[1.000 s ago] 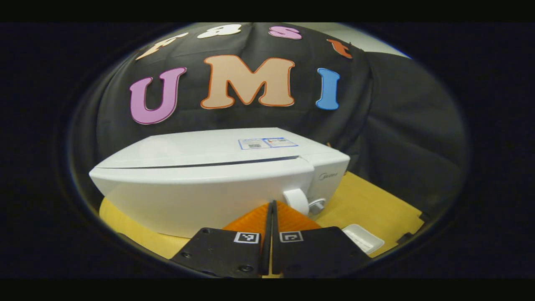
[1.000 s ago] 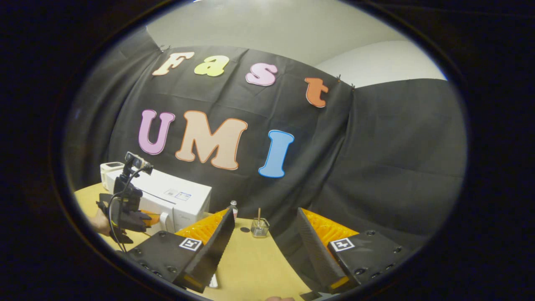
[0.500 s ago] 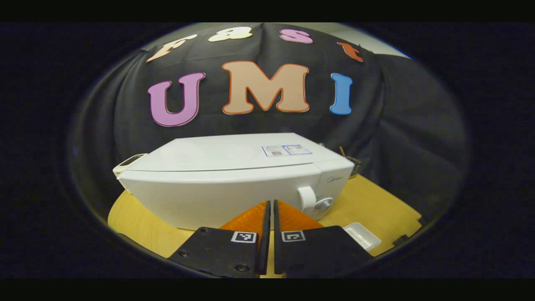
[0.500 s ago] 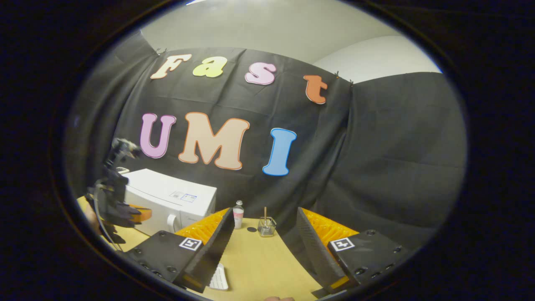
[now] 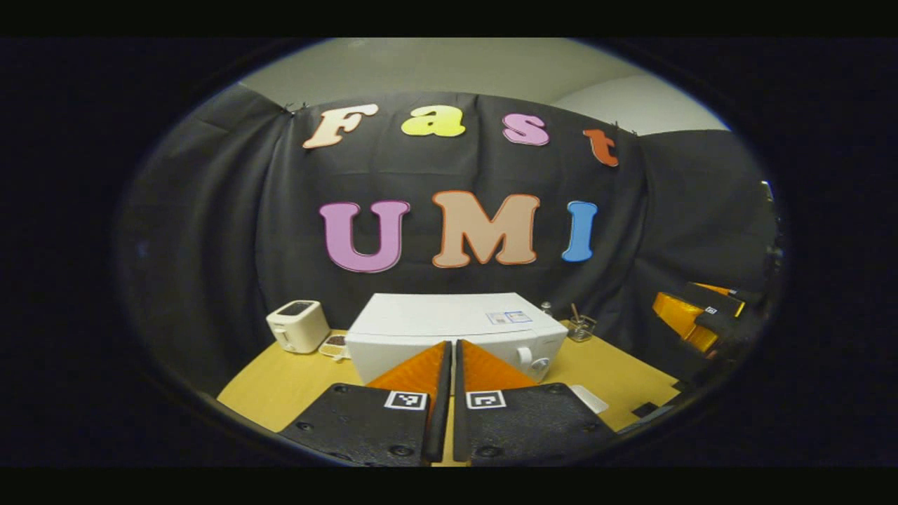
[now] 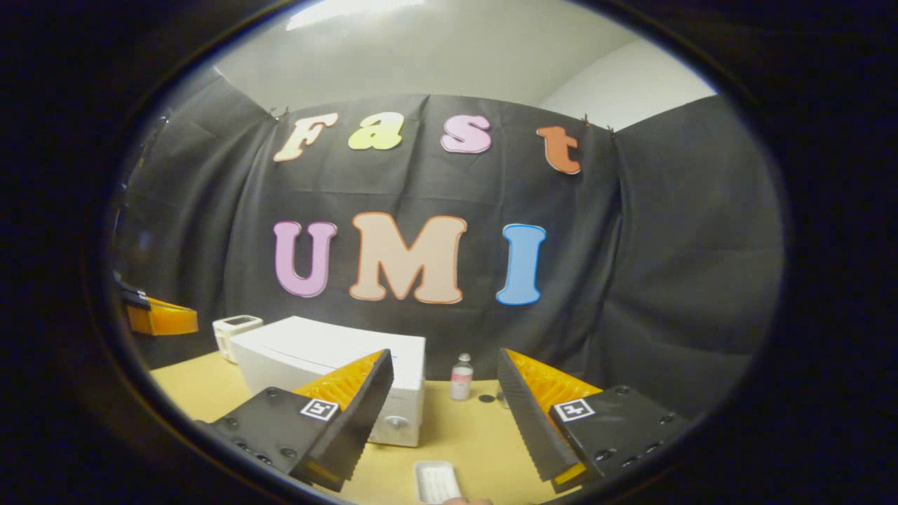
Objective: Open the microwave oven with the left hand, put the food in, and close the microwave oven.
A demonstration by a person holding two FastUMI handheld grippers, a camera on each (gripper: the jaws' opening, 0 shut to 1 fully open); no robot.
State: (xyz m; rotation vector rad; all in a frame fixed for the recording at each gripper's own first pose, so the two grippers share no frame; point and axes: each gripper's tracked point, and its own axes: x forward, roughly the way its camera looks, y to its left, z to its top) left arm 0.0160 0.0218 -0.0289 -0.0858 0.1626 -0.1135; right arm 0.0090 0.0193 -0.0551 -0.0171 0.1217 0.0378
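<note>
1. The white box-shaped microwave oven point(image 5: 449, 326) stands near the middle of the light wooden table point(image 5: 280, 382), toward its far side, just in front of the black cloth wall; its door is closed, and a white handle and a round knob sit at the right end of its front.
2. In the right gripper view the same microwave oven point(image 6: 330, 351) lies left of centre, partly covered by that gripper's left finger.
3. A small label with blue and red print sits on the microwave's top; its writing is too small to read.
4. A white two-slot toaster point(image 5: 297, 325) stands to the left of the microwave, with a small flat packet lying between them.
5. A small clear bottle with a pink label point(image 6: 461, 377) and a glass cup with a stick in it point(image 5: 580, 326) stand to the right of the microwave, near the wall.
6. A white rectangular tray point(image 6: 436, 482) lies on the near part of the table, apart from the microwave.
7. The left gripper point(image 5: 446, 361) is in the air on the near side of the microwave, its fingers pressed nearly together with nothing between them.
8. The right gripper point(image 6: 443, 375) has its fingers spread wide, holding nothing, above the tray's side of the table.
</note>
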